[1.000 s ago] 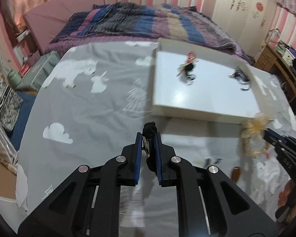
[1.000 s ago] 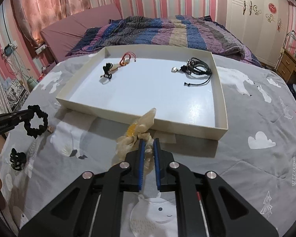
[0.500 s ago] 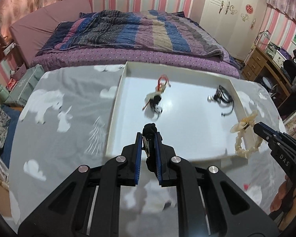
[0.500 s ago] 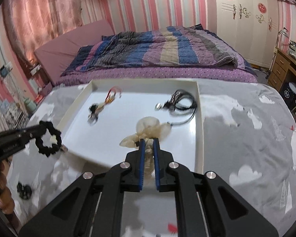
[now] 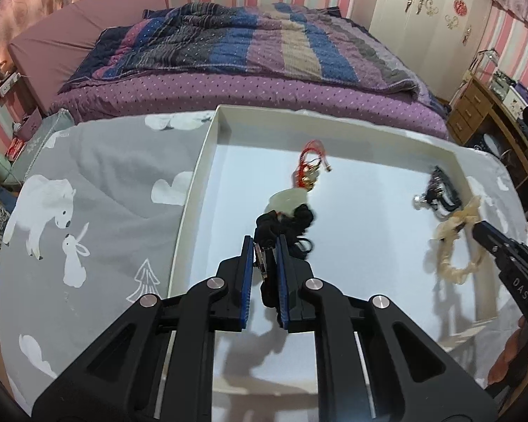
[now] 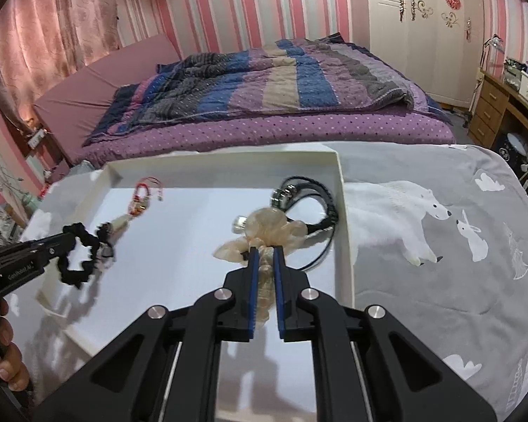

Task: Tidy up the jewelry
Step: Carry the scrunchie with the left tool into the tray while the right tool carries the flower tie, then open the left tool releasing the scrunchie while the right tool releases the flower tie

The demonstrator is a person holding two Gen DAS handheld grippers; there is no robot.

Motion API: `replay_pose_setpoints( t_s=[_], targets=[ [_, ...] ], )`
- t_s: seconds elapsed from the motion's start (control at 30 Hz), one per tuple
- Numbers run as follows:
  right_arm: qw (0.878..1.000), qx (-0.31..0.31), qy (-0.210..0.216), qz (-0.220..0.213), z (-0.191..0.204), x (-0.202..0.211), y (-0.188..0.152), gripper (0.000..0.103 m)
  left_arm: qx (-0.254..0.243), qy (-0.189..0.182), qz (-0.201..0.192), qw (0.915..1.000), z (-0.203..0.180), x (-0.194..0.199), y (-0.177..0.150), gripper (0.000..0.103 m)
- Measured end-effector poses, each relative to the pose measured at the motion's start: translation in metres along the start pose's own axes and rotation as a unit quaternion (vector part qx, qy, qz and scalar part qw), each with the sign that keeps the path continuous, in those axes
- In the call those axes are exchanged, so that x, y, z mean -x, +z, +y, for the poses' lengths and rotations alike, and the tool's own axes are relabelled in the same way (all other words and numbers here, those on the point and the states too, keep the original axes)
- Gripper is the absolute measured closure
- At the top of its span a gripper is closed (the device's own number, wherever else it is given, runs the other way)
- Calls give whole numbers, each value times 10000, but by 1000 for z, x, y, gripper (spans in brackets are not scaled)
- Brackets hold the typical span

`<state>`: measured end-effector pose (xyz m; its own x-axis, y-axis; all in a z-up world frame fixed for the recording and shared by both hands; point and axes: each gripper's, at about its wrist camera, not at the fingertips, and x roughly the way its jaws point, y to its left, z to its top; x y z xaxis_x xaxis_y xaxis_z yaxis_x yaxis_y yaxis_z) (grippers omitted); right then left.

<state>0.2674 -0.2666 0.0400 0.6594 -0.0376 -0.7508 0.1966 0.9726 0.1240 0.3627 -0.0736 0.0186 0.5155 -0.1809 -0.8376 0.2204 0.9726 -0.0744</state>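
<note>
While tongs (image 5: 264, 242) grip scrunchie (image 5: 264, 234), pendant (image 5: 288, 200) below

The white tray (image 5: 193, 190) looks like smooth matt card or plastic, its floor faintly sheened. The black scrunchie (image 6: 77, 263) is soft, ruffled matt cloth; the cream scrunchie (image 5: 454, 246) is thin, crinkled, half-sheer fabric. The black cord necklace (image 6: 320, 207) looks braided, with a shiny metal bead. The red charm (image 5: 309, 165) is glossy thread with small gold-coloured metal bits and a pale, polished stone. The left gripper (image 5: 265, 242) and right gripper (image 6: 264, 253) are matt black plastic with ribbed blue pads on the jaws. The grey bedspread (image 6: 440, 246) is soft printed cotton
</note>
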Motion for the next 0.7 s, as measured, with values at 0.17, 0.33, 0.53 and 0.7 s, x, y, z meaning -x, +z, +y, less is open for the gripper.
replay_pose_setpoints(
  t_s=[0.17, 0.33, 0.53, 0.7],
  targets=[
    [9994, 135, -320, 15, -4, -9, -5, 95, 35, 242, 62, 9997, 9, -11, -2, 92],
    [9989, 159, -438, 81, -6, -18, -8, 95, 44, 381, 133, 9992, 13, -21, -2, 92],
    [9989, 171, -402, 179, -2, -24, -15, 95, -45, 588, 173, 9981, 11, -29, -6, 91],
    [9986, 172, -457, 193, 0, -27, -18, 95, -91, 657, 107, 9977, 9, -29, -8, 91]
  ],
)
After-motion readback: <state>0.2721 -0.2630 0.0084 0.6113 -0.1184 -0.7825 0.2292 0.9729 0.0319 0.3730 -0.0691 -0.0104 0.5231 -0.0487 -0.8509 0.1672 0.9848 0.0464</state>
